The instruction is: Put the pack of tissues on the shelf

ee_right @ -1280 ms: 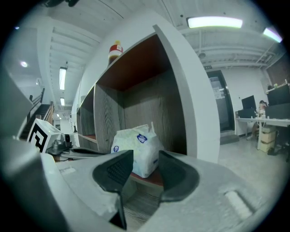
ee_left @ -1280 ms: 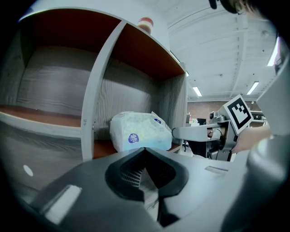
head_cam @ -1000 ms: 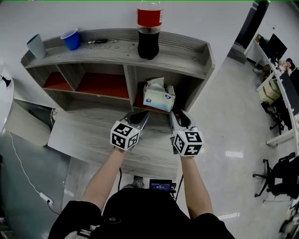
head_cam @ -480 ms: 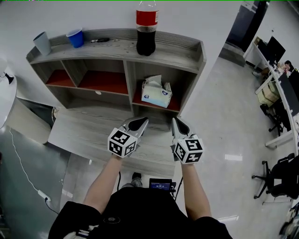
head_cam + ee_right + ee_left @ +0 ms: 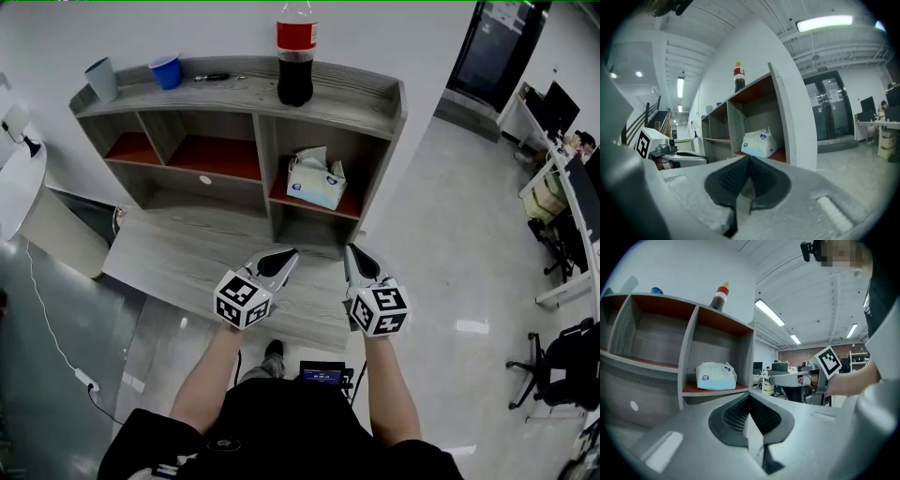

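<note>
Now I am holding my left tool [image 5: 279,258] and right tool [image 5: 354,255] closed and empty over the bench [image 5: 187,262] edge, well apart from the pack of tissues [image 5: 316,179] on the shelf [image 5: 380,141].

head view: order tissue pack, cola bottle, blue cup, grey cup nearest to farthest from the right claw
1. Tissue pack, in the right compartment of the shelf, ahead of the right claw.
2. Cola bottle, on the shelf top.
3. Blue cup, top left.
4. Grey cup, far left end.
</note>
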### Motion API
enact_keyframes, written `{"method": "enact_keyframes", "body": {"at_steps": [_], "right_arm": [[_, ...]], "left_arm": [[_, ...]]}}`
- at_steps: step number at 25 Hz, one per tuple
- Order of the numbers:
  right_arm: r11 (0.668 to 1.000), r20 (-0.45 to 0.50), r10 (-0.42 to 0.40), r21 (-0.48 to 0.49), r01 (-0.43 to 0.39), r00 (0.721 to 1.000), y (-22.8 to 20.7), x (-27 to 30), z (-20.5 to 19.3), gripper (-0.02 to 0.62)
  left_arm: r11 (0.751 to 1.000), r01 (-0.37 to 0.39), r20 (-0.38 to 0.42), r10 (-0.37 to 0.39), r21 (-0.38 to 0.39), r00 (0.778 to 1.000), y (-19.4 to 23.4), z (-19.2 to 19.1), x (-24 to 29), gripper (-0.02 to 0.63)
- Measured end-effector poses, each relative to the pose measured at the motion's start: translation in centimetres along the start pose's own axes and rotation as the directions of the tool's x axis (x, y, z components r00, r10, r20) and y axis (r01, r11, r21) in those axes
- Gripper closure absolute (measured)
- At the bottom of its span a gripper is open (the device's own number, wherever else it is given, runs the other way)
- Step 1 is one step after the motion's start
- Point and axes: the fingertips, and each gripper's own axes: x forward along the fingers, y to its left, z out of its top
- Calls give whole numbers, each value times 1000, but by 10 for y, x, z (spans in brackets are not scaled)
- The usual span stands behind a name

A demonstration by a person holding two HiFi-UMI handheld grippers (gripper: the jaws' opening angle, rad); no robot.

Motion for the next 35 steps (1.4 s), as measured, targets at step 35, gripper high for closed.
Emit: {"method": "enact_keyframes", "body": {"at_steps": [35], "right_arm": [[998, 36, -64, -23, 65, 997, 92, -97, -22, 594]], "left_arm": [[994, 103, -18, -102, 27, 995, -65, -29, -141, 604]]}}
